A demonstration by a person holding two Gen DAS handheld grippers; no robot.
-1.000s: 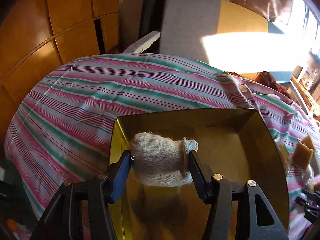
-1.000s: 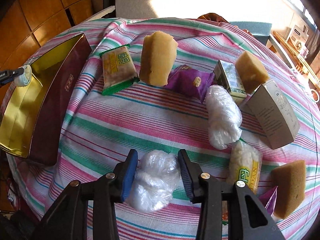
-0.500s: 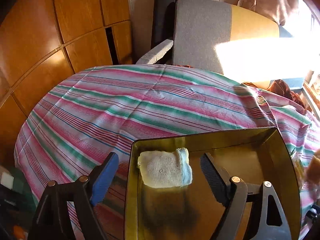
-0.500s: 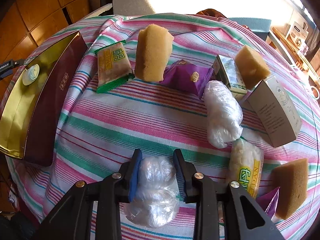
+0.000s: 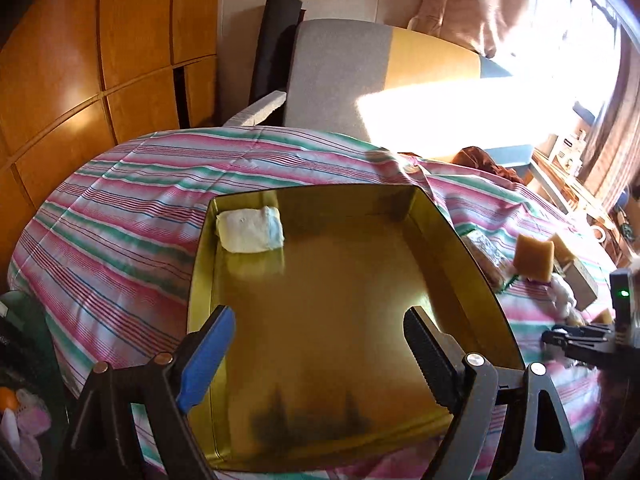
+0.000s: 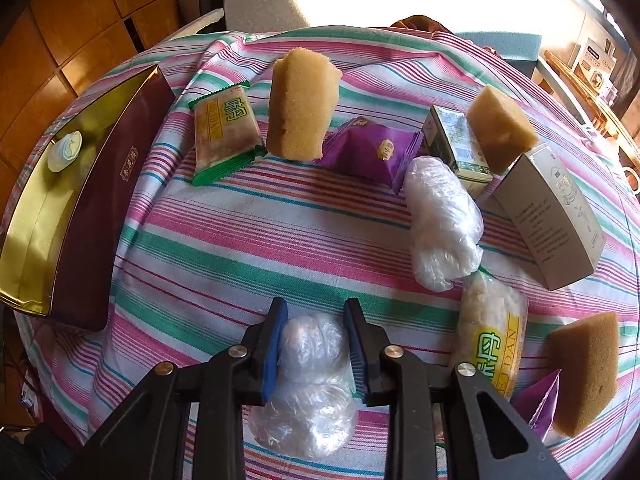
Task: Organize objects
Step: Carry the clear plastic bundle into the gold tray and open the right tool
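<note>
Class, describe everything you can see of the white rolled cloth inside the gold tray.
The white rolled cloth looks like soft knitted fabric, bundled into a short roll with a pale blue edge at one end. It lies on its side in a far corner of the gold tray, against the wall. Nothing grips it.

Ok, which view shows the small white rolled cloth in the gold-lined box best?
The left wrist view: the small white rolled cloth lies large and unobstructed in a far corner of the gold-lined box. The right wrist view shows the cloth only as a tiny, distorted shape at the frame's left edge.
</note>
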